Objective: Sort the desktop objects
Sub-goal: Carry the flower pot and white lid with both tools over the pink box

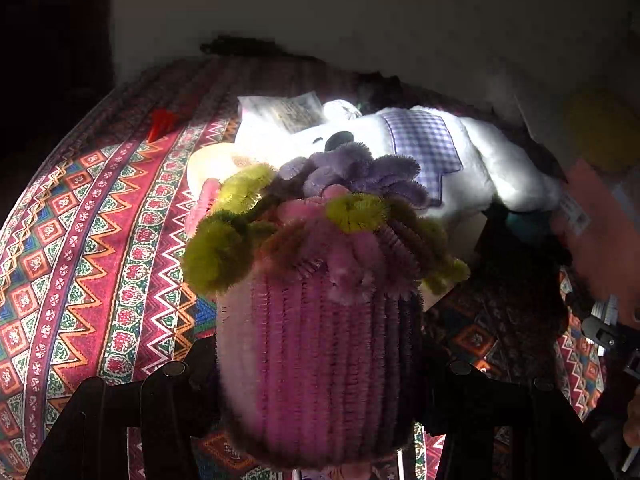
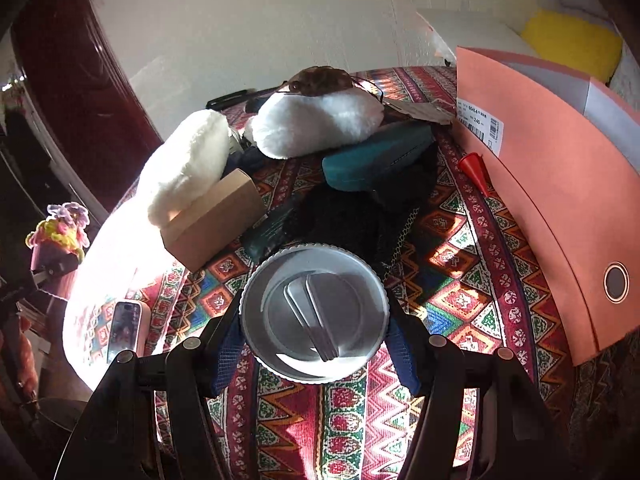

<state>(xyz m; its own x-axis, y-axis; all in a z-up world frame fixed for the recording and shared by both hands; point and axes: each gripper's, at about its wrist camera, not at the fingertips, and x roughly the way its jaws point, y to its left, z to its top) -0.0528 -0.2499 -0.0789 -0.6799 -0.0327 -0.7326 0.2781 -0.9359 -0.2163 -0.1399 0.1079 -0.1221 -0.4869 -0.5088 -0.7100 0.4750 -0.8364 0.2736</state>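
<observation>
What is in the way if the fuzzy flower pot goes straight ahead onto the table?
The white plush toy lies right ahead of the pipe-cleaner flower pot that the left hand-held gripper holds. A pale round object sits beside it. To the left, the patterned tablecloth looks bare.

Patterned tablecloth (image 2: pixel 460 280): covers table. White wall (image 2: pixel 280 20) behind it; dark red door (image 2: pixel 80 80) left of it.

white plush toys: 2 (image 2: pixel 184 168) (image 2: pixel 316 124) | pipe-cleaner flower pots: 1 (image 1: pixel 320 360) | round tins: 1 (image 2: pixel 314 312) | cardboard boxes: 1 (image 2: pixel 214 220) | teal cases: 1 (image 2: pixel 376 158) | phones: 1 (image 2: pixel 125 330) | red cones: 1 (image 2: pixel 474 170) | pink folders: 1 (image 2: pixel 560 200)
</observation>
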